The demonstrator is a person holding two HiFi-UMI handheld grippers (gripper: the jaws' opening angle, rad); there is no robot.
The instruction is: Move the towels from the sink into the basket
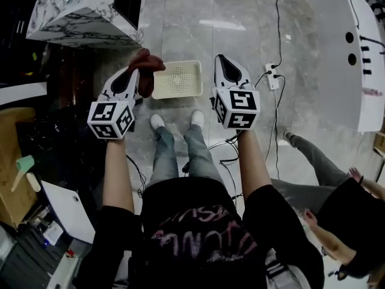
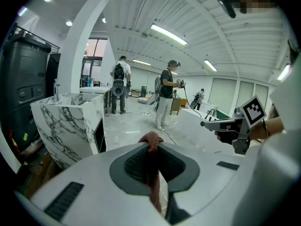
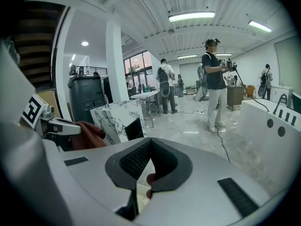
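Observation:
My left gripper is shut on a reddish-brown towel, which hangs bunched over the floor just left of the cream basket. In the left gripper view the towel is pinched between the dark pads and droops below the left gripper. My right gripper hovers off the basket's right edge, shut, with nothing seen in it. Its tips meet, and the basket's mesh shows below them. The marble sink unit stands at the far left. The towel also shows in the right gripper view.
A power strip with cables lies on the floor to the right of the basket. A white counter runs along the right. Another person's legs are near right, and a wooden table is near left. People stand far off.

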